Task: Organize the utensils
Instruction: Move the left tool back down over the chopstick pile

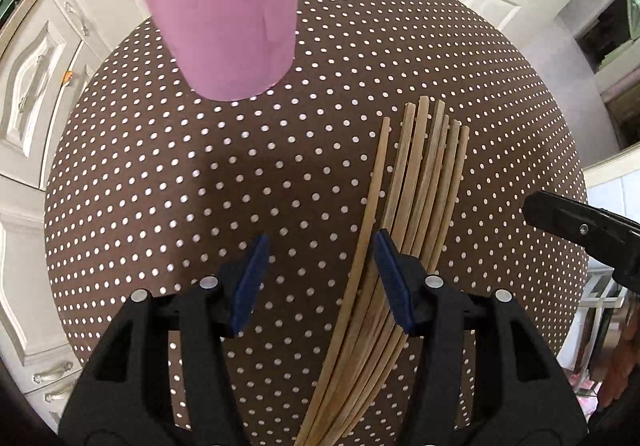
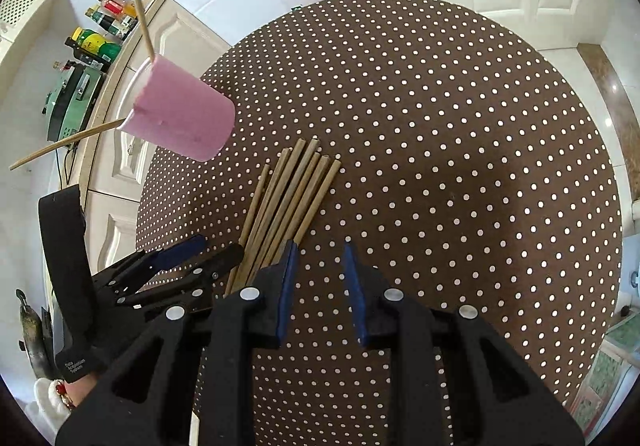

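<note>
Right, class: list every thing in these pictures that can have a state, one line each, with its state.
Pink cylindrical holder cup: upright on the table, two chopsticks already standing in it.
Bundle of bamboo chopsticks: lying flat on the brown dotted tablecloth, outside the cup.
Left gripper: fingers apart, one chopstick between them, not pinched.
Right gripper: fingers apart, nothing between them.
</note>
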